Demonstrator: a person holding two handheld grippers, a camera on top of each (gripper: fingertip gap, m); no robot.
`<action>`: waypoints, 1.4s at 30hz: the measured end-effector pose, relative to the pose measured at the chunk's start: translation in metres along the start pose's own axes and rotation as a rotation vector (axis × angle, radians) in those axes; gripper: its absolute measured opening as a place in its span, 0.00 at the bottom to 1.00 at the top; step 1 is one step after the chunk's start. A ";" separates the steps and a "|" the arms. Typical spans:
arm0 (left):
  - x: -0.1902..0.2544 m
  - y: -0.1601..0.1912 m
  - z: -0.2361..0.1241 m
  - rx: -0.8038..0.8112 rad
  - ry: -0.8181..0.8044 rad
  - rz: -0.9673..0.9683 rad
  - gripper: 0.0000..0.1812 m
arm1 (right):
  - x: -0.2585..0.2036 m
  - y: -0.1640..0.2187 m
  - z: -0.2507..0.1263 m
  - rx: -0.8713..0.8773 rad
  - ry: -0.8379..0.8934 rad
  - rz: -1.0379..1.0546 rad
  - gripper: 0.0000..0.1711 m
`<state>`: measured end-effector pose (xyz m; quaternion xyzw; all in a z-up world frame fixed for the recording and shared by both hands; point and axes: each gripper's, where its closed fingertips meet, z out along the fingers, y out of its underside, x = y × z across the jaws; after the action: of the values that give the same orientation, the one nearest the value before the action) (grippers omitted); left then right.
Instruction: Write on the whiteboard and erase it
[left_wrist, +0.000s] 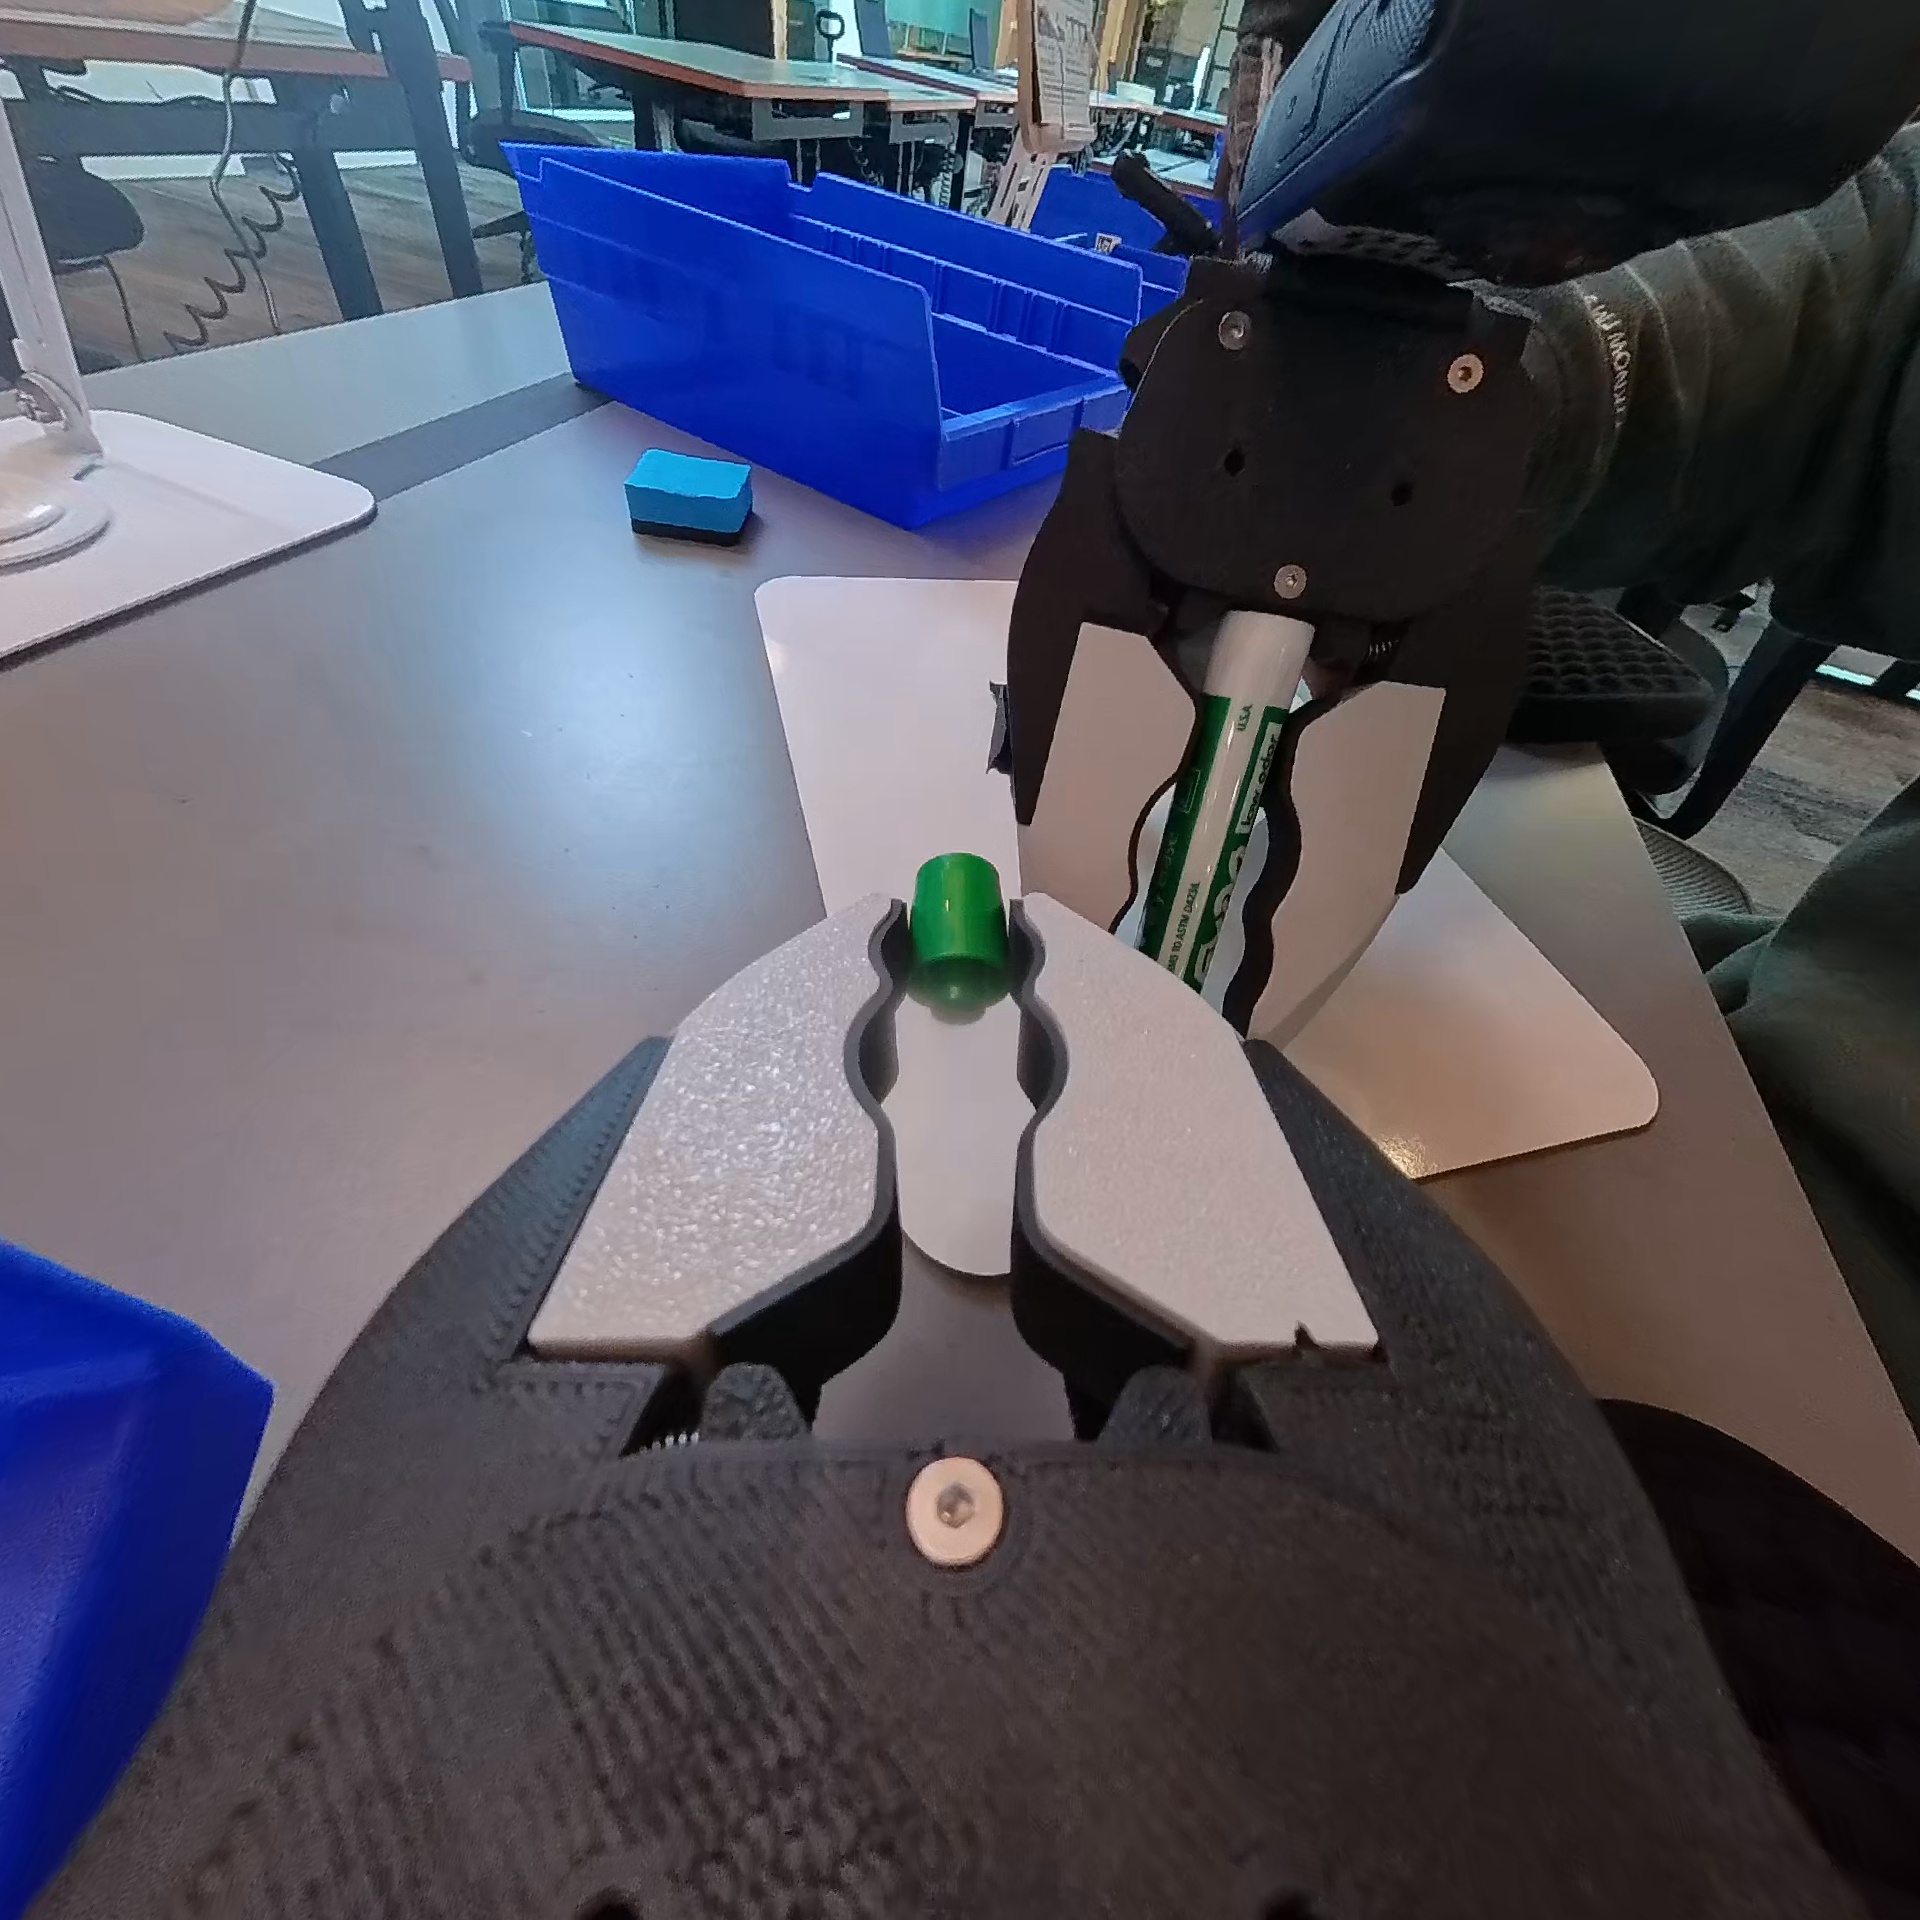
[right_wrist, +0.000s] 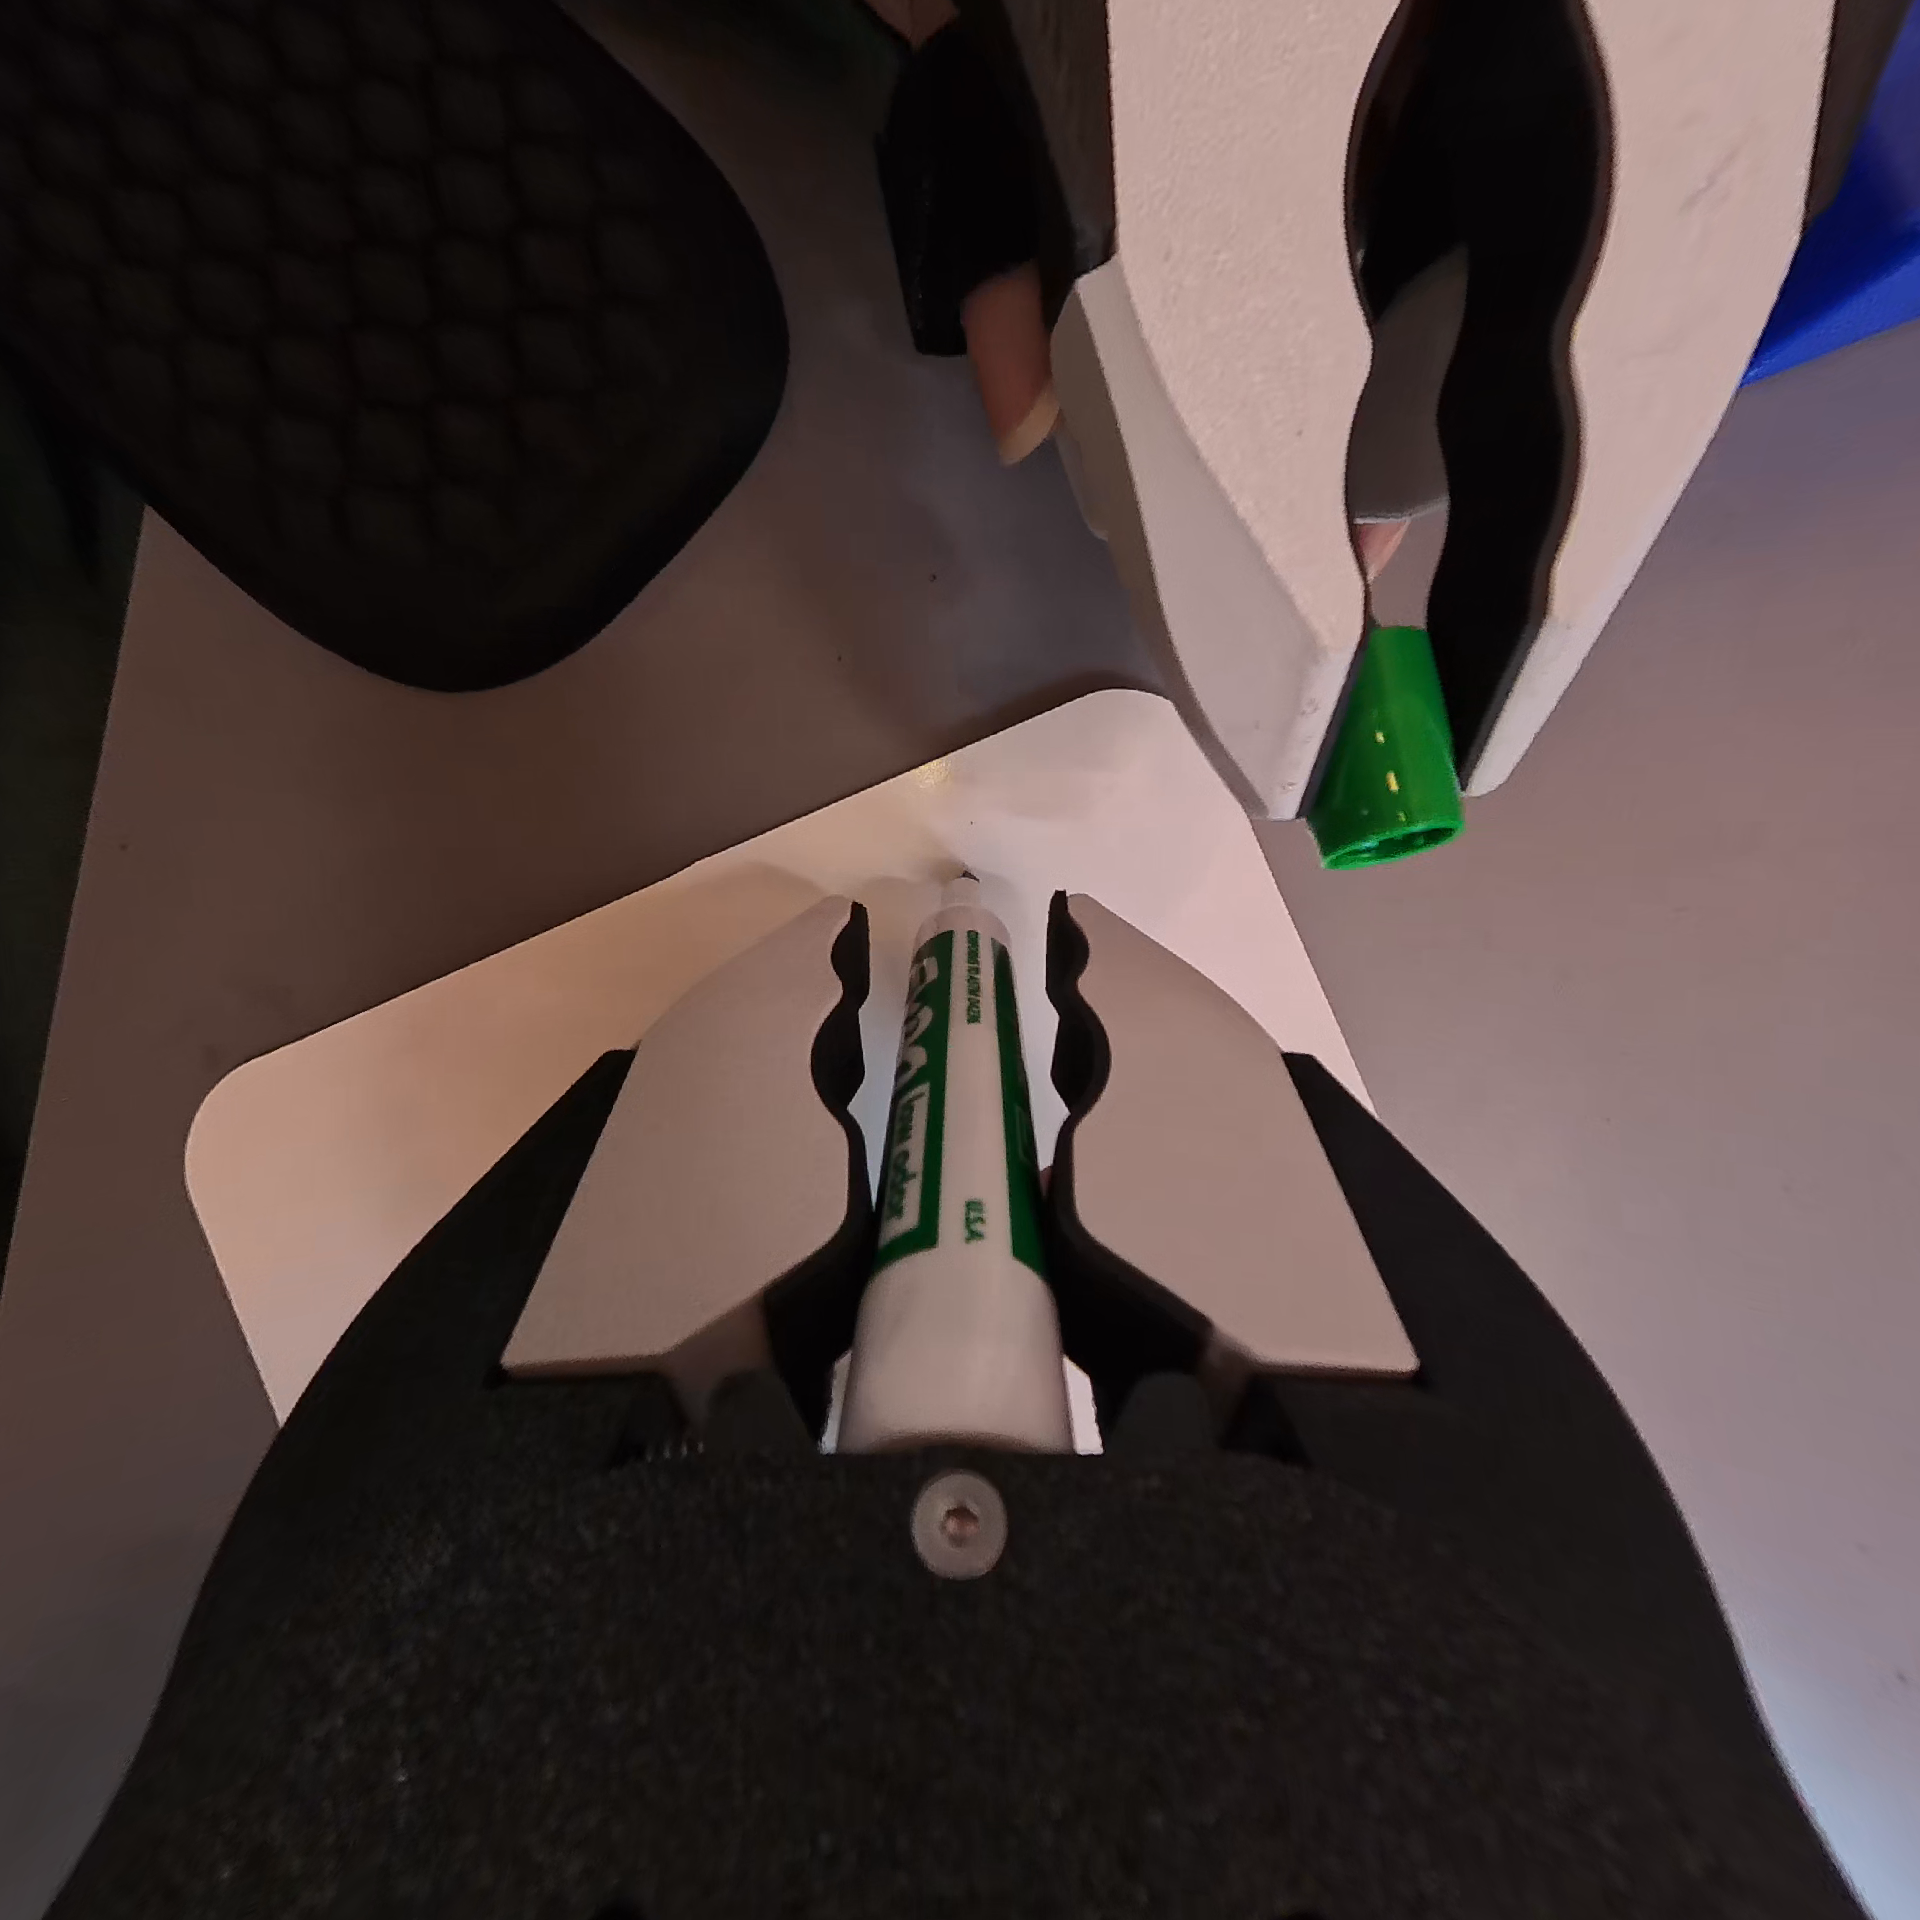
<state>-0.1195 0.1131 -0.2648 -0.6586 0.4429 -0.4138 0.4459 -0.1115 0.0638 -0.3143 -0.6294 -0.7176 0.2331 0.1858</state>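
Green plastic marker cap (left_wrist: 958, 940) we pinch at our left gripper's (left_wrist: 958, 920) fingers' tips, white green-labelled marker (right_wrist: 961, 1132) clamped lengthwise in our right gripper (right_wrist: 961, 914), nib touching the small white whiteboard (right_wrist: 416, 1049) on the grey desk (left_wrist: 416, 831)

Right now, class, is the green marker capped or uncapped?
Uncapped: the left gripper holds the green cap apart, while the marker shows its bare tip.

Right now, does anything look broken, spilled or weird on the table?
Nothing stands out. The green-and-white marker is uncapped in the right gripper, tip at the white whiteboard; the left gripper holds its green cap.
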 end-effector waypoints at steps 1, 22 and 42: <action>0.000 0.000 0.000 0.000 0.000 0.000 0.10 | 0.000 0.000 0.000 -0.001 0.000 0.002 0.20; 0.000 0.001 0.000 -0.005 0.002 -0.001 0.10 | -0.055 0.018 -0.006 -0.110 -0.090 -0.040 0.19; 0.000 -0.003 -0.002 0.003 -0.001 0.003 0.10 | -0.002 0.006 -0.001 -0.060 0.015 0.011 0.19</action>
<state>-0.1209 0.1133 -0.2613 -0.6575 0.4431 -0.4132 0.4479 -0.1054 0.0624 -0.3169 -0.6402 -0.7195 0.2077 0.1713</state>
